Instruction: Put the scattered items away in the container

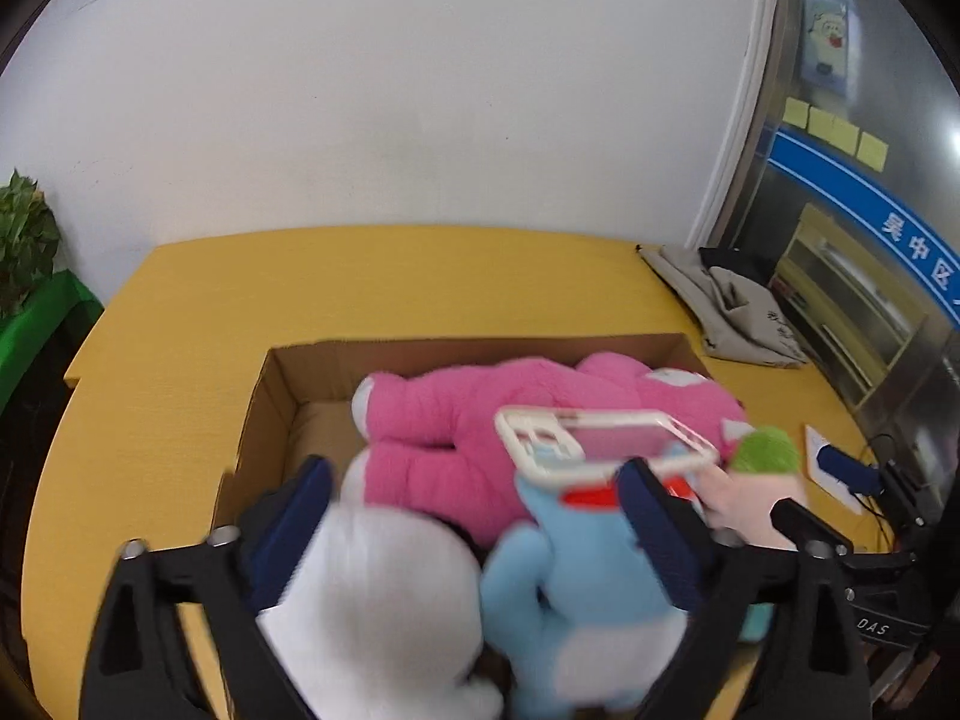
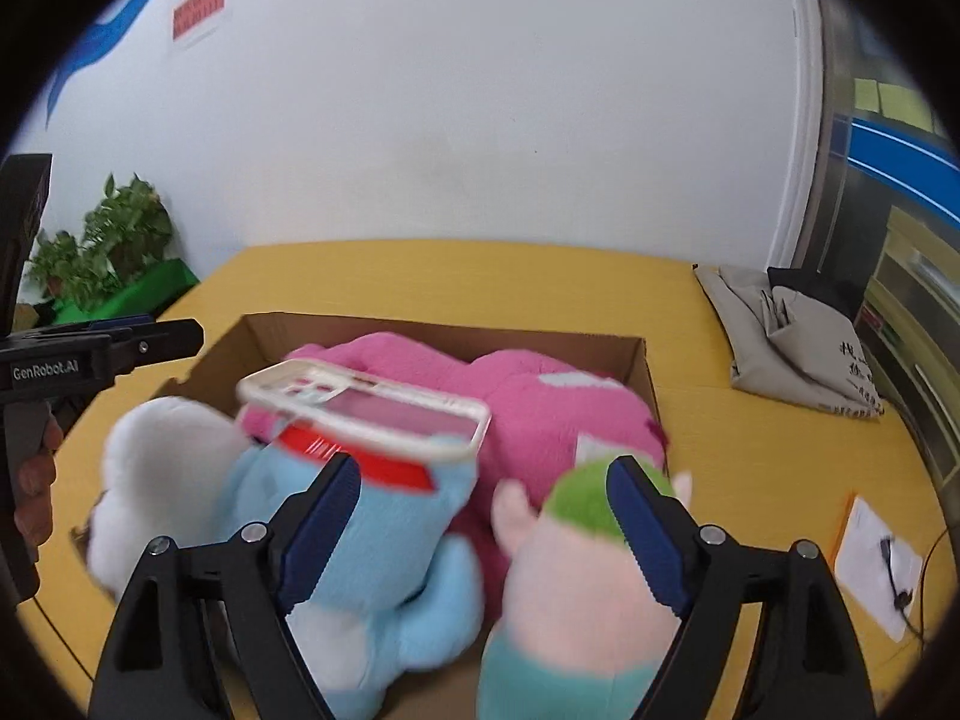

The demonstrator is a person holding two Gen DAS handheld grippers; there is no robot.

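Observation:
A cardboard box (image 1: 480, 345) (image 2: 450, 330) on the yellow table holds a big pink plush (image 1: 456, 420) (image 2: 540, 414), a blue plush (image 1: 576, 570) (image 2: 384, 540), a white plush (image 1: 384, 588) (image 2: 162, 468) and a green-haired doll (image 1: 765, 450) (image 2: 576, 552). A white-framed flat toy (image 1: 606, 441) (image 2: 366, 411) lies tilted across the top of the plushes, blurred. My left gripper (image 1: 474, 474) stands open over the white and blue plushes. My right gripper (image 2: 486, 465) is open too, between the blue plush and the doll. Neither presses on anything.
A grey cloth bag (image 1: 726, 312) (image 2: 792, 342) lies at the table's far right. A paper sheet with a cable (image 2: 876, 564) sits at the right edge. Green plants (image 2: 102, 246) stand beyond the left end. A hand (image 2: 36, 480) holds the left gripper's handle.

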